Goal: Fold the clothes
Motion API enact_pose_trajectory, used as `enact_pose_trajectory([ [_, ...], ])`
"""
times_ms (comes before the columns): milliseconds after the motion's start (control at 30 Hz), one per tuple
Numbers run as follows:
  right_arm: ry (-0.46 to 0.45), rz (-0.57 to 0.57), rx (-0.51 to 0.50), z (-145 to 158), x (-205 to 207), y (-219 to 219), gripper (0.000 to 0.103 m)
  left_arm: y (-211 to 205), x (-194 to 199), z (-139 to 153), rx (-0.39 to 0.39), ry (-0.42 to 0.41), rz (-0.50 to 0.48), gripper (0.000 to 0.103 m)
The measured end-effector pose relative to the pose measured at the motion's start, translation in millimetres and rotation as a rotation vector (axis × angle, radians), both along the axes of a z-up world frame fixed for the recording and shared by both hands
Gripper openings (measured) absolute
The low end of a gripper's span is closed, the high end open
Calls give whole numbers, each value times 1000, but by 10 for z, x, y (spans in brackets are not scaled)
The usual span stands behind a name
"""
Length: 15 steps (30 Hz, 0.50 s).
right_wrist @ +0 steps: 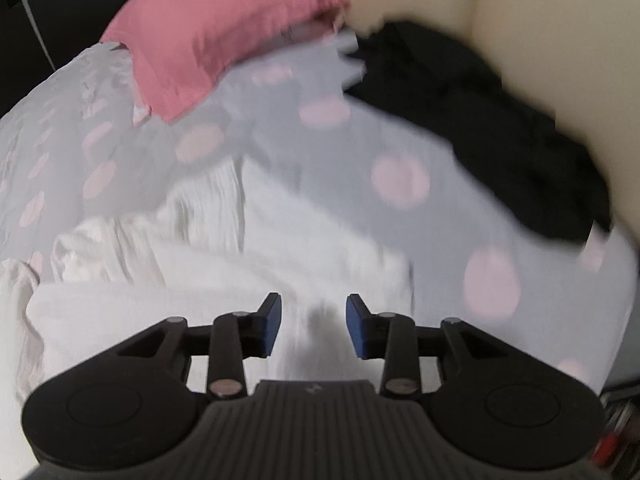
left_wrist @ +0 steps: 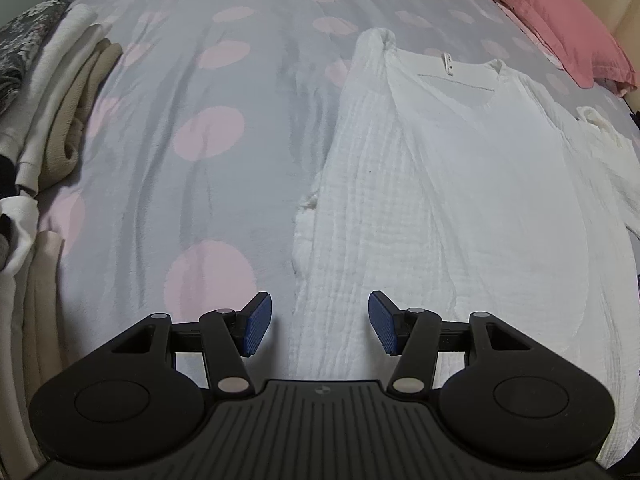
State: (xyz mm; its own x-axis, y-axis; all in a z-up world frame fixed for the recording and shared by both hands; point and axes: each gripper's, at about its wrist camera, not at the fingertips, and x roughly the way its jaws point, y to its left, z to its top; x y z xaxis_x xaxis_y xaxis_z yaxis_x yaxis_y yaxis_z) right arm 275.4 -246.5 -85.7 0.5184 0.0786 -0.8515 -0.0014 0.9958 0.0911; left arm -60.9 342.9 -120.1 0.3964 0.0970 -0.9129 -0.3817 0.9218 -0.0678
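**Folding the white blouse: left side turned in, right sleeve pending**

Lying flat on the polka-dot duvet [left_wrist: 208, 128], the white crinkle-cotton blouse [left_wrist: 460, 184] is showing its neckline and label at the far end and its hem at the near end. Its left edge appears to be lying already turned in as a long strip running near to far; the right sleeve [left_wrist: 608, 160] is spreading out to the right, unfolded.

- Left gripper [left_wrist: 320, 326]: jaws standing apart, gripping nothing, hovering over the near left edge of the blouse.
- Right gripper [right_wrist: 314, 326]: jaws standing apart, empty, hanging above rumpled white cloth of the blouse [right_wrist: 224, 240]. This view is blurring, so the exact fold beneath cannot be told.

Judgement on the step in hand: bringing the right sleeve across to match the left.
- Pinching near the cuff rather than mid-sleeve should be keeping the fabric from bunching.
- Laying the fold line parallel to the left strip should be giving an even rectangle.
- Thin gauze is likely dragging the body along; pinning the hem with the left gripper may be helping.

Surroundings: folded beige and white garments [left_wrist: 60, 120] stacking at far left; pink pillow [left_wrist: 560, 12] at far right; a black garment [right_wrist: 500, 128] waiting by the cream headboard [right_wrist: 540, 20].
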Motion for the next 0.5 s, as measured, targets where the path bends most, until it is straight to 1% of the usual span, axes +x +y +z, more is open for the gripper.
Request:
enact_pose_trajectory([
  [67,38,-31,58,-163,-56,-81,43,-19,6,-17,5,6,-12,52],
  [133,71,-59,123,-310,-93,-125,43,-36,11,-31,14,14,-22,52],
  [200,96,-71,187,-438,-127,-117,40,-48,6,-36,24,20,-30,52],
  [233,98,-61,194,-472,-153,-73,32,-50,1,-37,29,22,-30,52],
  [300,87,-23,153,-439,-195,47,26,-46,-13,-20,37,19,-21,52],
  [333,70,-3,127,-378,-214,104,14,-40,-21,-4,37,13,-15,52],
  [500,-51,-28,80,-54,-396,150,12,-29,-55,69,38,-12,2,52],
])
